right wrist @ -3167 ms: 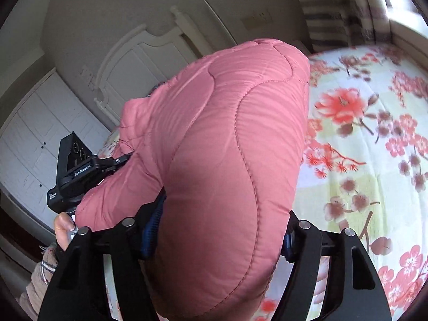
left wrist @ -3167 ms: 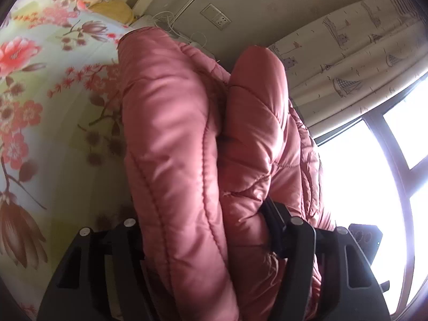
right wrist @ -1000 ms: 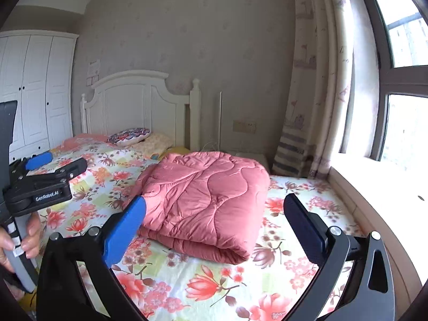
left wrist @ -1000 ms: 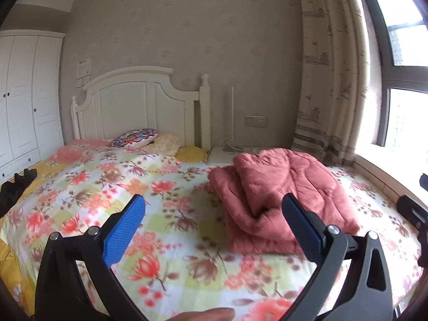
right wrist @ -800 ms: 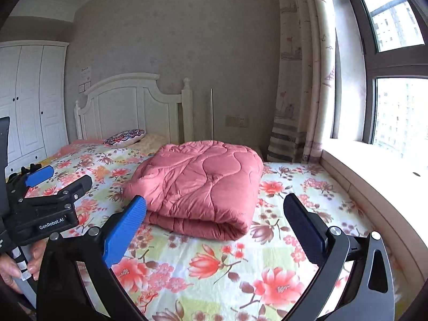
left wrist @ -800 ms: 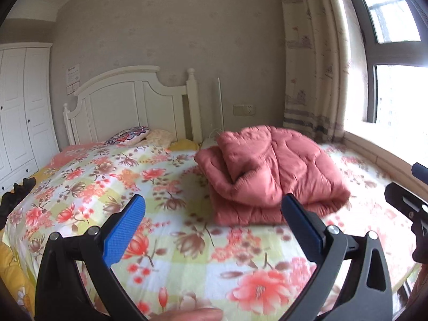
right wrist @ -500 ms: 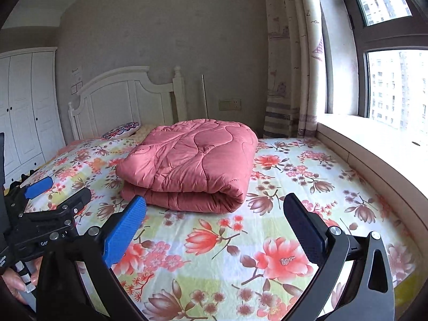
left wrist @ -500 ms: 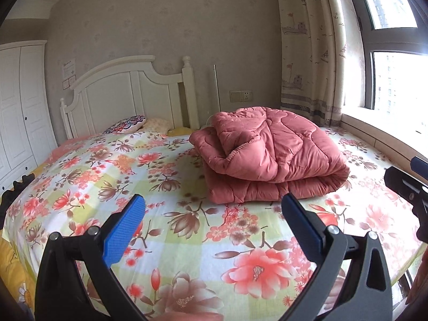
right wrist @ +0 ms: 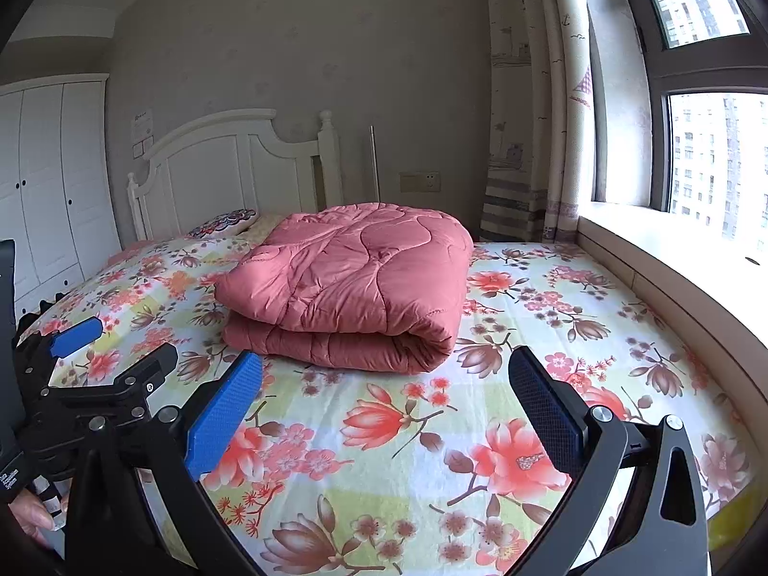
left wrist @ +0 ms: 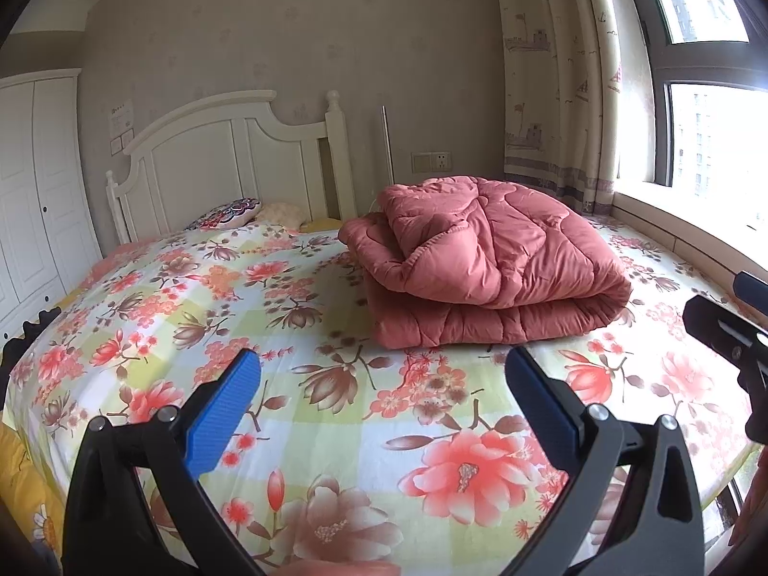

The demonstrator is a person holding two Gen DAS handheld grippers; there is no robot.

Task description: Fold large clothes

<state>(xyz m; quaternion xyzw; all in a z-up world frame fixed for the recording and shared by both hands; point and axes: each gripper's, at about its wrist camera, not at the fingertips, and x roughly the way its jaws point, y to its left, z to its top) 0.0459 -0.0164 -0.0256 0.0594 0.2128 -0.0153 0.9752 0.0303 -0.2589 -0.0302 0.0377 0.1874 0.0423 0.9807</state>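
Nearest, the left gripper (left wrist: 381, 386) hangs over the foot of the bed, blue-padded fingers (left wrist: 223, 403) spread wide, nothing between them. The right gripper (right wrist: 384, 389) likewise: jaws wide apart, empty. In the right wrist view the other tool's black frame shows at 9 o'clock, a hand (right wrist: 29, 516) below it at 8.

The floral-print bedsheet in red, pink and pale green (left wrist: 336, 432) lies bare between grippers and load; nothing stands in the way. At 12 to 1 o'clock, well apart from both grippers, the folded salmon-pink quilted comforter (left wrist: 485, 259) rests on the sheet, rolled fold facing the window side.

Beyond: patterned pillow (left wrist: 225, 211), white wooden headboard (left wrist: 230, 158), white wardrobe (left wrist: 33, 182) at 9, wall socket (left wrist: 430, 162), patterned beige curtain (left wrist: 552, 72), window (right wrist: 710, 163) at 3.
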